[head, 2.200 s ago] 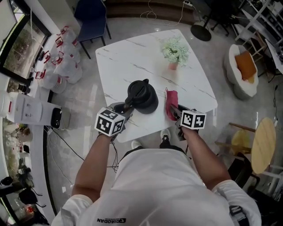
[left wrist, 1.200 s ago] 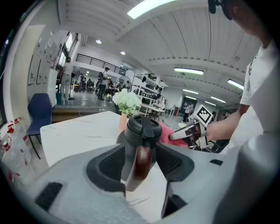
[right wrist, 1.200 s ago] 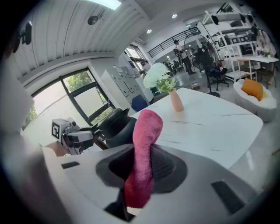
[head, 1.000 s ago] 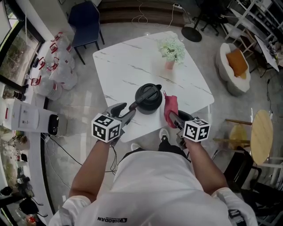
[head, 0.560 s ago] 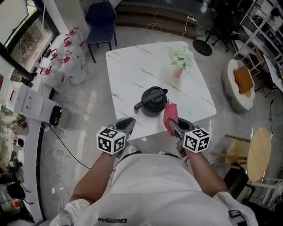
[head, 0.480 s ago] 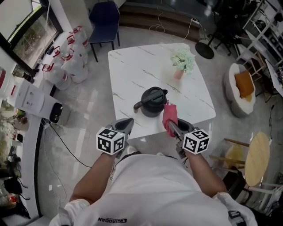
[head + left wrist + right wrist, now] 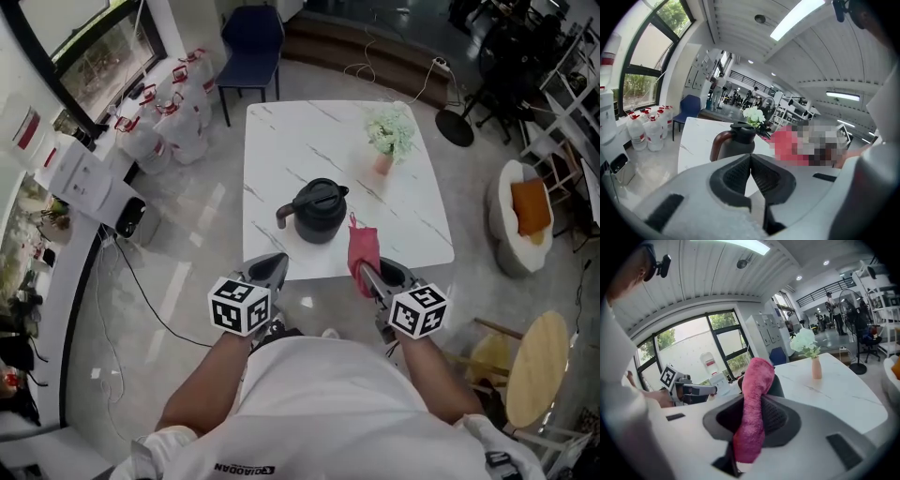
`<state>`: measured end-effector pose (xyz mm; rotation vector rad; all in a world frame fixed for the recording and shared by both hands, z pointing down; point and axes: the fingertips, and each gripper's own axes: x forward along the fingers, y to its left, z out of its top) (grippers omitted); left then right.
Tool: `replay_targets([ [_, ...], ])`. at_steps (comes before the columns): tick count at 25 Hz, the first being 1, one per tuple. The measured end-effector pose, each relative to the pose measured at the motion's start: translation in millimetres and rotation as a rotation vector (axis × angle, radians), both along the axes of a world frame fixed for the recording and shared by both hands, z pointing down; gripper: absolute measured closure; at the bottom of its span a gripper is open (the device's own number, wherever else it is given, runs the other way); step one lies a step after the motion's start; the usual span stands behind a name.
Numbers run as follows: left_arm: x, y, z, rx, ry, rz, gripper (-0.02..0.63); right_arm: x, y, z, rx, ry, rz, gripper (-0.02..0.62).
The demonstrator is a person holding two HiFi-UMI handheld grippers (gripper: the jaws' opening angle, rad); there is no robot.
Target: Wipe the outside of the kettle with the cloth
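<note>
kettle near table edge

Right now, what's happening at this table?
A person holds a gripper in each hand. The right gripper is shut on a pink cloth, held by the near edge of the white table. The left gripper has just closed on nothing. The black kettle stands on the table, and neither gripper is on it.
</note>
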<state>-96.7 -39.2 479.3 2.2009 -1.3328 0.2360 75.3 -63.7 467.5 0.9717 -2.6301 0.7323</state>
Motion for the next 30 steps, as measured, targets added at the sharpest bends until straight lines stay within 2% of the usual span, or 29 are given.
replay_targets([
  [12,30,28,2,0.015,-0.046,-0.056,0.604,28,23,15,-0.02,-0.017,-0.053,0.5],
  [30,43,36,-10,0.029,-0.095,-0.041,0.604,33,27,6,0.003,-0.039,-0.074,0.502],
])
